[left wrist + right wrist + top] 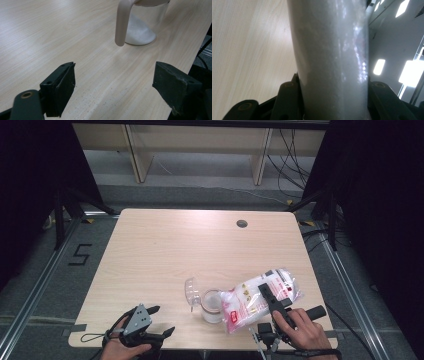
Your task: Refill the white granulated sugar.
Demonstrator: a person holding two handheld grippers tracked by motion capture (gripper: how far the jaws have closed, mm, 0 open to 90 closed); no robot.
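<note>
At the near left edge of the desk (150, 250), the left tool (162, 321) rests with its jaws apart on nothing; at the near right, the right tool (267, 295) is clamped on a bag (250, 302) of white powder, tilted over a clear jar (211, 306); white powder lies in the jar; its open lid (191, 291) stands just left and slightly beyond.

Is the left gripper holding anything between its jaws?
No: in the left gripper view the left gripper has its jaws wide apart over bare table, short of the jar.
</note>
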